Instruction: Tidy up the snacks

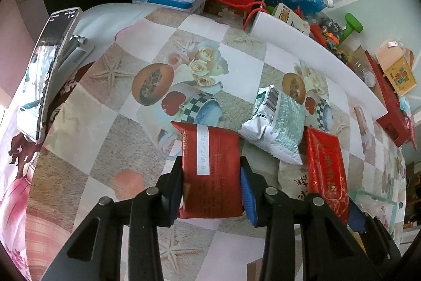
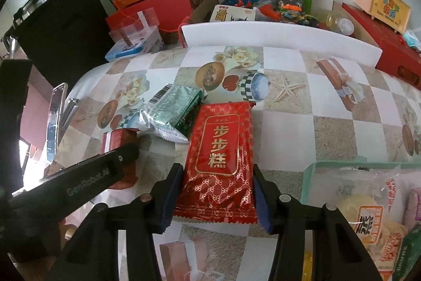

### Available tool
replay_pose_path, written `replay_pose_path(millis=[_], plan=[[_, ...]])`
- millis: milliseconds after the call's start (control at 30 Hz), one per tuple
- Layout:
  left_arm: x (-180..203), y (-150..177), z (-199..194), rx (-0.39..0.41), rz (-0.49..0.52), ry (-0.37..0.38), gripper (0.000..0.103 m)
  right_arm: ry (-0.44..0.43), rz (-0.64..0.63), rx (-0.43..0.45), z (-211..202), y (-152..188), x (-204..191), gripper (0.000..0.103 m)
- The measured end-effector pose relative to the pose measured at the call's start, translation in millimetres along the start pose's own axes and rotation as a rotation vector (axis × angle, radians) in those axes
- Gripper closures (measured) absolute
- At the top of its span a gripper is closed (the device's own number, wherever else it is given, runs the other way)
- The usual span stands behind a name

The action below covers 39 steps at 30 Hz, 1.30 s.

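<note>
**Two red snack packs, one in each claw**

The dark red snack pack (image 1: 211, 170) sits squarely between the pads of the left claw (image 1: 211, 188), which is clamped on its two long sides. It is a matt brick-red pouch with a white date strip running along it.

The bright red snack pack (image 2: 219, 157) lies lengthwise between the fingers of the right claw (image 2: 215, 196); the blue pads sit at its edges, but whether they press on it I cannot tell. It is glossy, with a gold pattern and a framed panel of gold characters.

Between the two, touching the bright pack's far corner, lies a white and green snack bag (image 1: 276, 120) showing a barcode. A clear bin (image 2: 363, 202) of snacks stands to the right.

The surface (image 1: 126, 138) wears a checked cloth printed with roses, starfish and cups. A phone on a stand (image 1: 47, 75) stands at the left; a white foam strip (image 2: 276, 36) fronts boxes and clutter against the pale wall.
</note>
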<state>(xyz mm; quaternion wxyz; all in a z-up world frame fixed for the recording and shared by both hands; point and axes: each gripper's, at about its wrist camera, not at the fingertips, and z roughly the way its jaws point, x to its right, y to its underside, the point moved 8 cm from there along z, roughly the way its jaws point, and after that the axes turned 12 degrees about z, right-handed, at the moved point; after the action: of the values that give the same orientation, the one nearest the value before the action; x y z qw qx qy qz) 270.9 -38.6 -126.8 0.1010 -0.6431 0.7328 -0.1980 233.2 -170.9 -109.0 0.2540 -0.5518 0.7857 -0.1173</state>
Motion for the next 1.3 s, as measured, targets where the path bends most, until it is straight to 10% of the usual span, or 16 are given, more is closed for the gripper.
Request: replay_pose_path(millis=[1300], plan=[[45,-17,-107,0.2,0.112,0.036,0.062,-0.016,0.065,0.179,-119,-9,19,0.05]])
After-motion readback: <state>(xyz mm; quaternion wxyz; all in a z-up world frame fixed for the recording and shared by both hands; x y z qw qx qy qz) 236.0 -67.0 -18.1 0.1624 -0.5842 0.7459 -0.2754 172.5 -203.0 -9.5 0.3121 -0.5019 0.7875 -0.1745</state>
